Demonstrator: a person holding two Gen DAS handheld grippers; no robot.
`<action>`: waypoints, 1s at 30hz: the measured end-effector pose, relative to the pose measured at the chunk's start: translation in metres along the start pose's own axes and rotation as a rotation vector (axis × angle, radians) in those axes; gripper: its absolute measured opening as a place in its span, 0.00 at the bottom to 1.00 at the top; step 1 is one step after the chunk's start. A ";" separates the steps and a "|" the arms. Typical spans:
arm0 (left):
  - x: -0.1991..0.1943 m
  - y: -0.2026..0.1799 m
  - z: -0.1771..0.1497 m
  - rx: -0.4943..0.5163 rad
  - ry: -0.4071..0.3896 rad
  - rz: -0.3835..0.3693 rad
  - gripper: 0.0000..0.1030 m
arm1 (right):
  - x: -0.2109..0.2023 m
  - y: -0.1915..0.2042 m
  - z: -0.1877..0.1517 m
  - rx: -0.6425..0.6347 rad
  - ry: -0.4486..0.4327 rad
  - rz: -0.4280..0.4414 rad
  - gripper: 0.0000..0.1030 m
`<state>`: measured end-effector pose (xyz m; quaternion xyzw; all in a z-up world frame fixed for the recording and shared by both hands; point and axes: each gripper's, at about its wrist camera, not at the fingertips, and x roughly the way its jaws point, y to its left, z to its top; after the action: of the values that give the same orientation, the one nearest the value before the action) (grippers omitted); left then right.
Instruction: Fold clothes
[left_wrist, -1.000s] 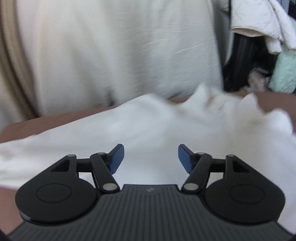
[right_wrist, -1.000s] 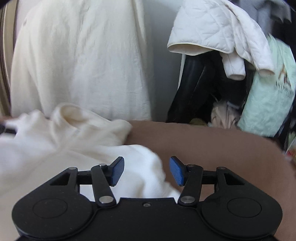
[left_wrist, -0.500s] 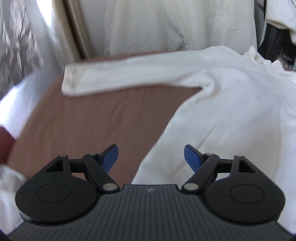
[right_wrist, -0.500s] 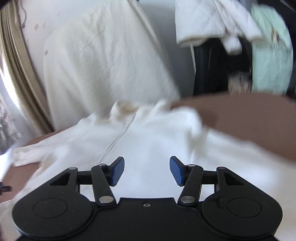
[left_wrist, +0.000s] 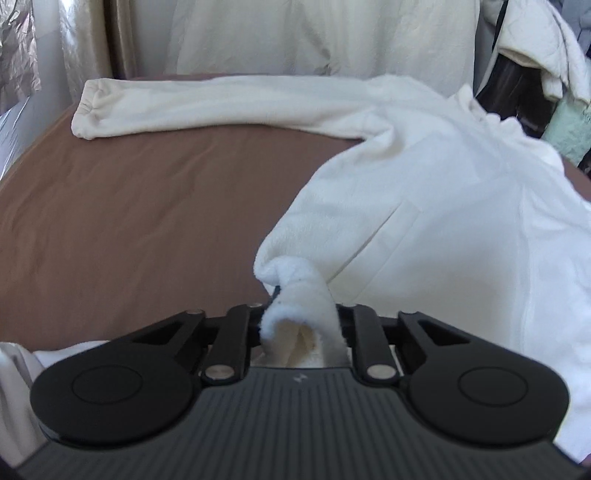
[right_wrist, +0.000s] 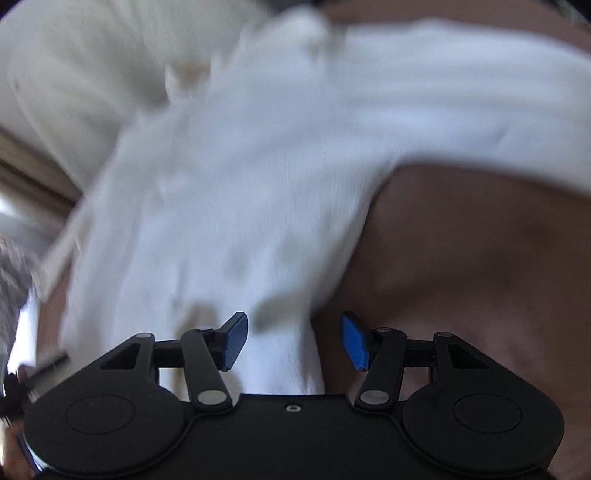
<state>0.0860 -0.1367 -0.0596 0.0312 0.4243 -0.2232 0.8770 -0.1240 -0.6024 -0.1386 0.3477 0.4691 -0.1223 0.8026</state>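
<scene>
pinching a bunched hem corner of the white fleece jacket spread across the brown bed (sleeve toward ten o'clock), the left gripper grips while the right gripper hangs spread, seemingly above blurred fabric.

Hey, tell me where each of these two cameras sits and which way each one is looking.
Left wrist: on the left gripper, facing along the brown bed toward the curtains; fingers hidden by the pinched hem of the white jacket.
Right wrist: on the right gripper, tilted down, blurred; its blue fingers stand apart.
Shared: the jacket and the bed.
</scene>
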 end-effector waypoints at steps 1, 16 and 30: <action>-0.006 -0.001 0.000 0.010 -0.008 0.012 0.12 | 0.009 0.005 -0.002 -0.044 0.009 -0.024 0.67; -0.022 -0.013 -0.012 0.101 0.068 0.079 0.13 | -0.001 0.081 -0.051 -0.552 0.119 -0.472 0.11; -0.028 0.010 -0.020 0.016 0.129 0.088 0.36 | -0.035 0.036 -0.055 -0.264 0.116 -0.108 0.14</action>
<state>0.0605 -0.1121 -0.0520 0.0712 0.4765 -0.1856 0.8564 -0.1609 -0.5439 -0.1111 0.2201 0.5447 -0.0824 0.8050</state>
